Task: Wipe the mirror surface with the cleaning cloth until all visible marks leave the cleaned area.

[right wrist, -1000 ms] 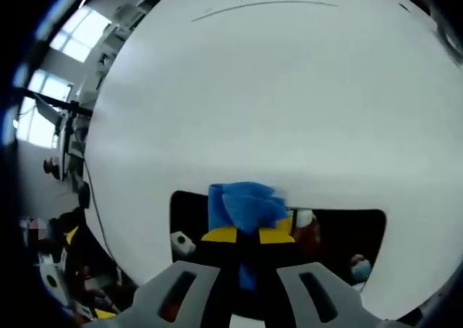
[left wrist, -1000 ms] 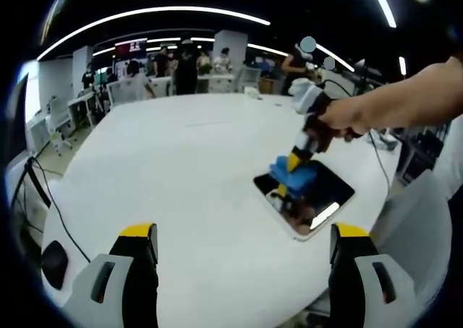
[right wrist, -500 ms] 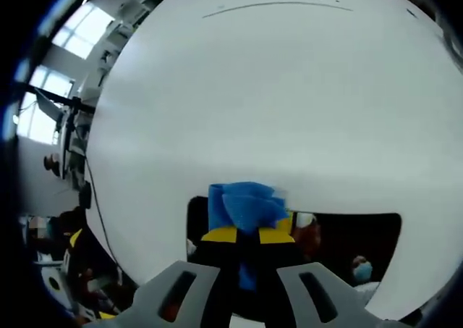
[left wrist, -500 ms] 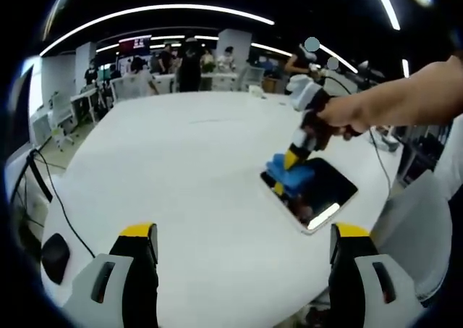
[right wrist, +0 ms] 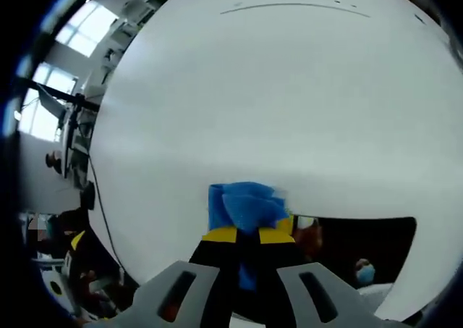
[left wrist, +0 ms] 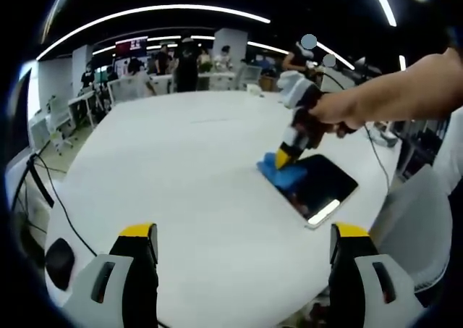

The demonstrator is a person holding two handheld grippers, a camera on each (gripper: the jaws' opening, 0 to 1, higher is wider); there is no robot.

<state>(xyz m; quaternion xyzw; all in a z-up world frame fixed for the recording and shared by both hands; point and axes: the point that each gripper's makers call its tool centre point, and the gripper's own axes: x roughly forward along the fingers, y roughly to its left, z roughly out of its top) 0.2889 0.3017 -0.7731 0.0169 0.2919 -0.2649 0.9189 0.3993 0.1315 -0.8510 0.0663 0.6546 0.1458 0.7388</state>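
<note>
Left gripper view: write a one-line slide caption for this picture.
Right gripper presses a crumpled blue cleaning cloth on a dark rectangular mirror's corner, on a round white table.

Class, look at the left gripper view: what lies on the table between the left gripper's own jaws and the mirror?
Nothing: in the left gripper view, only bare white table separates the left gripper from the mirror, where the right gripper presses the blue cloth.

White table (left wrist: 181, 169), bg people (left wrist: 184, 64).

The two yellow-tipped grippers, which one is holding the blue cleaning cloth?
The right gripper, shut on the blue cleaning cloth at the dark mirror's corner; the left gripper hangs open above the white table.
</note>
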